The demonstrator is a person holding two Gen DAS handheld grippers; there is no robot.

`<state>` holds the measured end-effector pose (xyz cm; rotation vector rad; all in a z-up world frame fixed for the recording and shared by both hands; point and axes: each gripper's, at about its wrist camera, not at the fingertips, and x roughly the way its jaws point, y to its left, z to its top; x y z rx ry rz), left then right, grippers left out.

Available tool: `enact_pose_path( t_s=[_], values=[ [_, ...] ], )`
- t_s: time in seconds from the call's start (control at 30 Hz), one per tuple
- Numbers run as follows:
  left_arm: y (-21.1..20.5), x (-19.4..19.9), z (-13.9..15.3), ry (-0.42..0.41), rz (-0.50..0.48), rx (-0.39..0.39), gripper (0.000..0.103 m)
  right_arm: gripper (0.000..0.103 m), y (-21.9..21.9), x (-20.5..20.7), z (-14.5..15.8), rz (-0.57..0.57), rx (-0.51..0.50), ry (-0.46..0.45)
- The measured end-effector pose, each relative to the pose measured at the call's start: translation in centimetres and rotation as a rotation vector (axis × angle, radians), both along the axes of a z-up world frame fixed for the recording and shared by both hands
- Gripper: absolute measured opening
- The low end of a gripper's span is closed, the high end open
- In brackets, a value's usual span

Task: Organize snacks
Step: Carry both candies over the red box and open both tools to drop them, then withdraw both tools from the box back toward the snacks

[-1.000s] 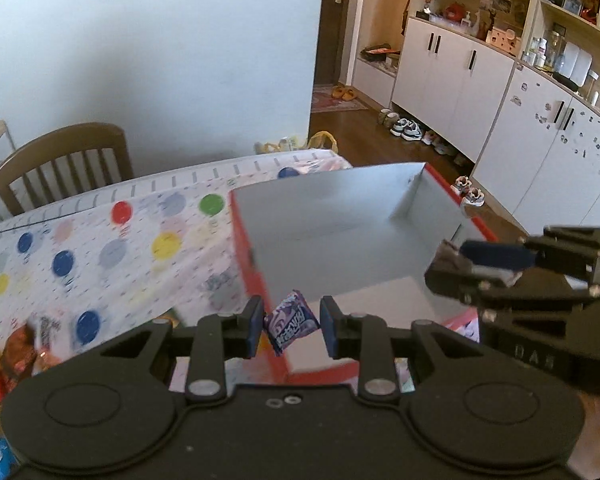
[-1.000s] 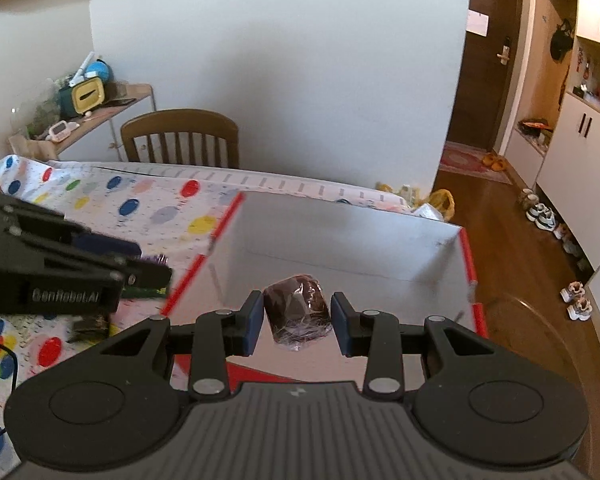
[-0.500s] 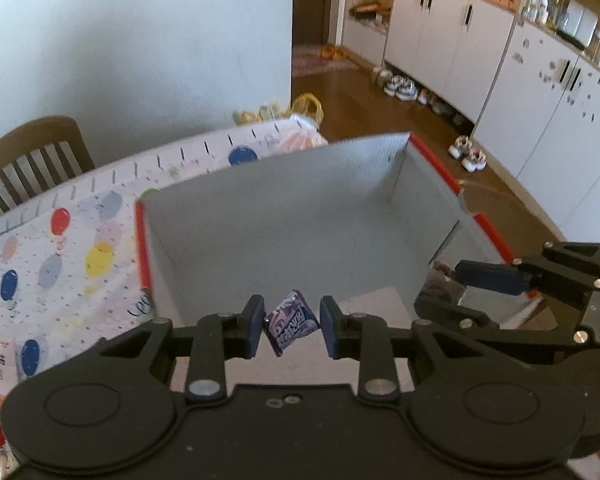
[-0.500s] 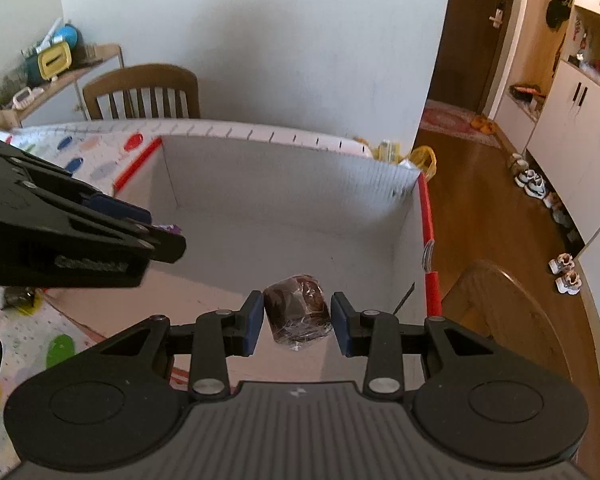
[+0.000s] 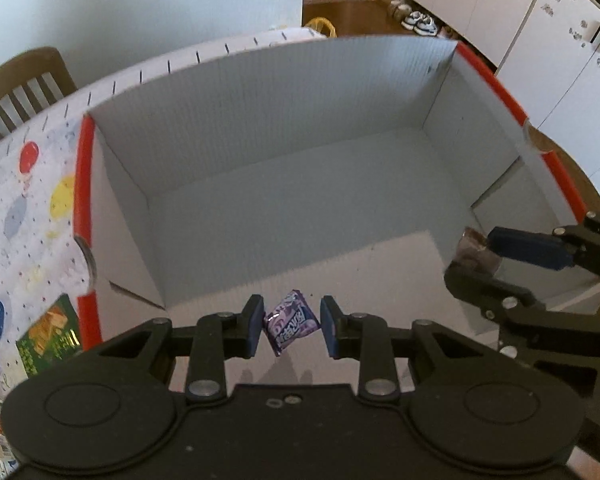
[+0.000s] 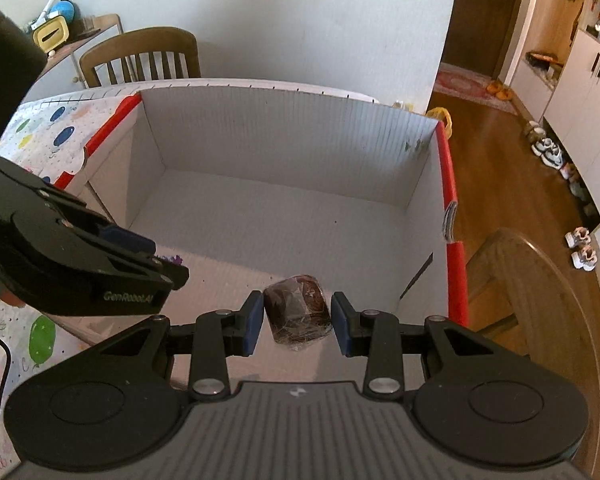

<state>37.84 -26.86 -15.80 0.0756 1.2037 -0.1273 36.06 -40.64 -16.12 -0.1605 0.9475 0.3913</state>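
A white box with red rims (image 5: 260,152) stands open on the dotted tablecloth; it also fills the right wrist view (image 6: 284,148). My left gripper (image 5: 291,326) is shut on a small purple candy packet (image 5: 290,322), held over the box's near wall. My right gripper (image 6: 298,318) is shut on a dark brown wrapped cake (image 6: 298,314), held over the box's near right part. In the left wrist view the right gripper (image 5: 476,254) shows at the right with the cake (image 5: 474,248). In the right wrist view the left gripper (image 6: 160,266) shows at the left.
A green snack packet (image 5: 48,336) lies on the tablecloth (image 5: 28,208) left of the box. A wooden chair (image 6: 140,58) stands behind the table. A round wooden chair back (image 6: 540,280) is right of the box. White cabinets and shoes are on the floor beyond.
Both grippers have moved forward and lower over the box, each still holding its snack. The box now fills more of both views.
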Motion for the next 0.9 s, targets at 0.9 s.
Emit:
enact_pose_path(
  t_s=[0.9],
  values=[
    [1.1,-2.7,3.8,-0.125,0.006,-0.038,0.063,0.056,-0.1,-3.0,3.8,-0.019,0.010,-0.076]
  ],
)
